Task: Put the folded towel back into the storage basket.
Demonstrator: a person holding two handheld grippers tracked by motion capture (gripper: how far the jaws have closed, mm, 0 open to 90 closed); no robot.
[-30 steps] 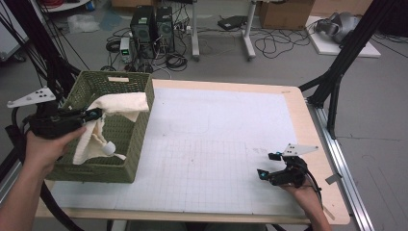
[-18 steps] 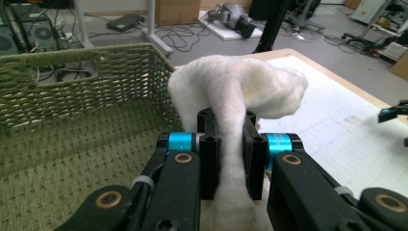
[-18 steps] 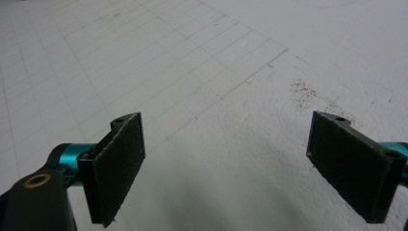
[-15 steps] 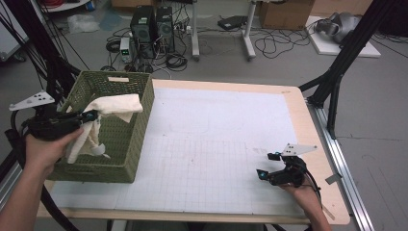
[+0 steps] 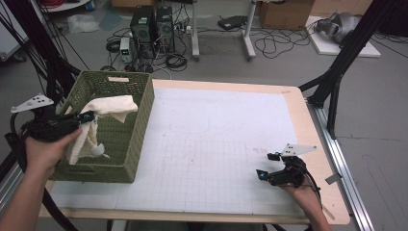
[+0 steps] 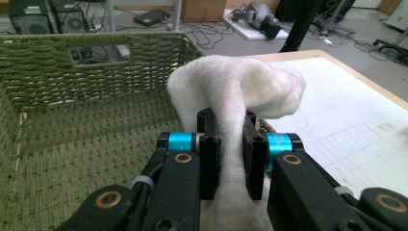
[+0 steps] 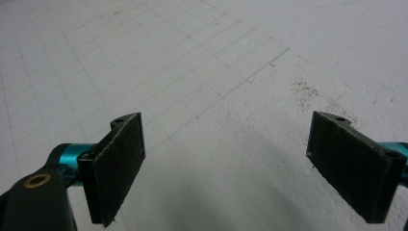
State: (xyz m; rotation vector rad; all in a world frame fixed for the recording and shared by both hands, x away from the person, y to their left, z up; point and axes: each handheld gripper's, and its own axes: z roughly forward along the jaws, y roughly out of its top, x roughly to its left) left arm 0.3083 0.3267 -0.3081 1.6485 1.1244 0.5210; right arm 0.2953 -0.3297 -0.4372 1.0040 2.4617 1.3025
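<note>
— Our left gripper [image 5: 86, 117] has slid left, pulling the white cloth [image 5: 113, 107] along over the green basket [image 5: 132, 144], left of frame.
— We pinch it tight. Next, I think, we let go inside. Our right gripper [image 5: 268, 165] waits, jaws wide, lower right.

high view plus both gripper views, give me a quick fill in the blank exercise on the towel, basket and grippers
1. The left gripper is shut on a white ____.
2. The towel drapes over the rim of a green woven ____.
3. The right gripper has its jaws ____ with nothing between them.
4. The basket stands at the ____ side of the table in the high view.

Missing words: towel; basket; open; left
</note>
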